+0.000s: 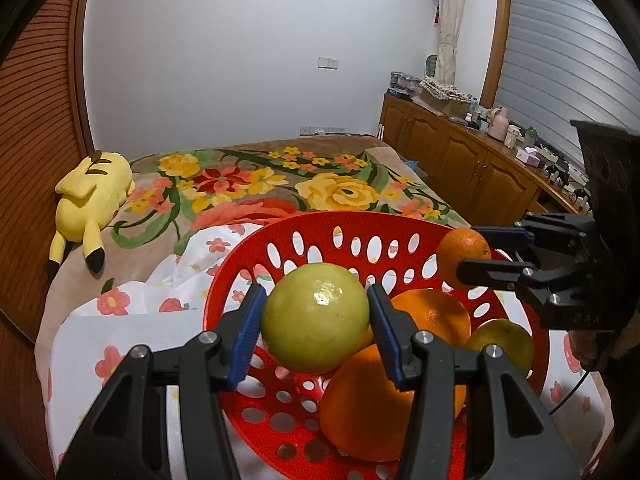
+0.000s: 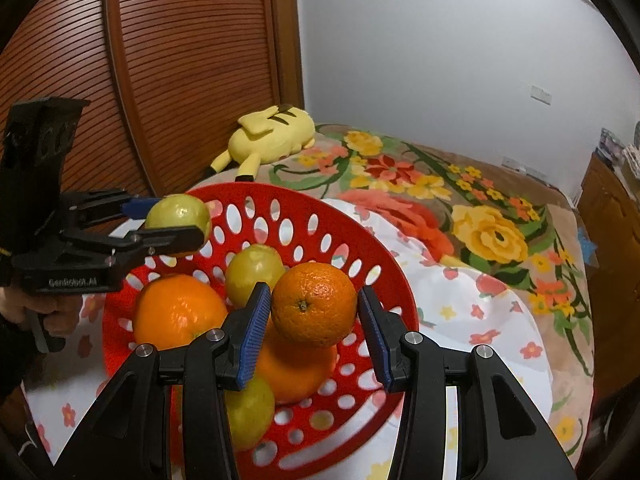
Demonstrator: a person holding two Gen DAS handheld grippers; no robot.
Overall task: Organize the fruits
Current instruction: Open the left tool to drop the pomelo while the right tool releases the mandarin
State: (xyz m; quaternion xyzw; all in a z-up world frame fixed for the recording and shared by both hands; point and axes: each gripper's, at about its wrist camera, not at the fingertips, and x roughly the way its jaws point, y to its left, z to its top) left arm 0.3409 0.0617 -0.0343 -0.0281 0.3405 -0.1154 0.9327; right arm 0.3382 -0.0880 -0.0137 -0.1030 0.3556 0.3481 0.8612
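Here, the left gripper (image 1: 316, 320) clamps a green citrus (image 1: 315, 318) and the right gripper (image 2: 314, 308) clamps an orange (image 2: 314, 305), both fruits above the red basket (image 2: 280, 196). Judging by this, sorting is underway; next, each fruit needs carrying aside, clear of the rim.
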